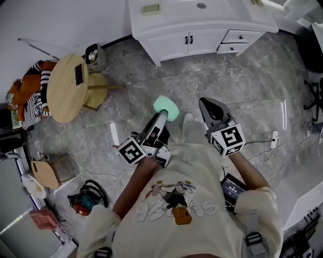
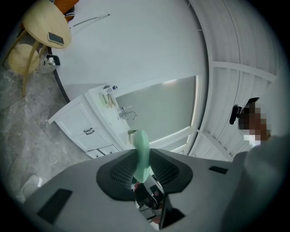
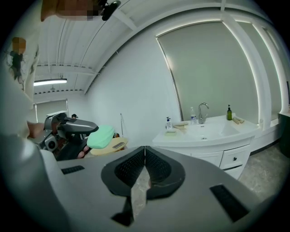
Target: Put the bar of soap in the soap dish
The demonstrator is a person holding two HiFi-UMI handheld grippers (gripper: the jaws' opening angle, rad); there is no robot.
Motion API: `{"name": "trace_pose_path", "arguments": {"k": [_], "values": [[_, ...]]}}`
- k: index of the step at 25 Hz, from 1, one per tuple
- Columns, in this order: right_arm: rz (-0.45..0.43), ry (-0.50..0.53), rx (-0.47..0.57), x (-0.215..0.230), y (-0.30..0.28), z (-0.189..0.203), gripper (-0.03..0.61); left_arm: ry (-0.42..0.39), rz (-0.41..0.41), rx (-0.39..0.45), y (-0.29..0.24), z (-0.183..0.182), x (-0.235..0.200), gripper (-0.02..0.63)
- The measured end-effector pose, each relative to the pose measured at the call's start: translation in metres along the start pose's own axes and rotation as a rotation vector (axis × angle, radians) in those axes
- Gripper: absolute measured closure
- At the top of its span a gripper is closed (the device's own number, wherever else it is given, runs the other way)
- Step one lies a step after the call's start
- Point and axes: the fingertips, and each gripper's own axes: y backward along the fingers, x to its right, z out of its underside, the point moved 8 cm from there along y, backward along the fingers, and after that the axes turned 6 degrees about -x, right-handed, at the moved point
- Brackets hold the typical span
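A mint-green bar of soap (image 1: pixel 166 107) is clamped between the jaws of my left gripper (image 1: pixel 162 114), held in the air above the grey stone floor. In the left gripper view the soap (image 2: pixel 141 144) stands edge-on between the pads. My right gripper (image 1: pixel 206 104) is shut with nothing in it, level with the left one and a little to its right. It also sees the soap (image 3: pixel 100 137) at its left. A pale green soap dish (image 1: pixel 150 8) sits on the left end of the white vanity (image 1: pixel 212 30), far ahead of both grippers.
A round wooden table (image 1: pixel 63 88) with a phone (image 1: pixel 79 74) on it and a stool stand to the left. Striped clothes (image 1: pixel 31 95) lie beside them. Cables and a power strip (image 1: pixel 275 139) run across the floor. The vanity has a basin and tap (image 3: pixel 201 111).
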Motion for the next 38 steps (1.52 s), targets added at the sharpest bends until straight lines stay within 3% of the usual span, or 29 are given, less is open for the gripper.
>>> {"name": "trace_pose_path", "arguments": {"k": [9,20,25,30,34,38], "values": [[-0.056,0.012,-0.006,0.049,-0.021,-0.019,0.571,0.033,-0.032,0.06,-0.049,-0.024,-0.005,0.508],[-0.062,0.067,-0.025,0.086,-0.084,-0.055,0.571,0.042,-0.02,0.132,-0.088,-0.094,-0.032,0.508],[-0.048,0.069,-0.032,0.102,-0.135,-0.084,0.571,0.064,-0.018,0.119,-0.115,-0.149,-0.057,0.508],[-0.046,0.176,-0.047,0.11,-0.202,-0.127,0.571,0.085,-0.011,0.064,-0.148,-0.221,-0.078,0.508],[-0.049,0.134,-0.067,0.114,-0.255,-0.154,0.571,0.109,-0.01,0.017,-0.168,-0.275,-0.094,0.508],[-0.033,0.13,-0.079,0.116,-0.302,-0.182,0.571,0.056,-0.028,-0.054,-0.182,-0.329,-0.113,0.508]]}}
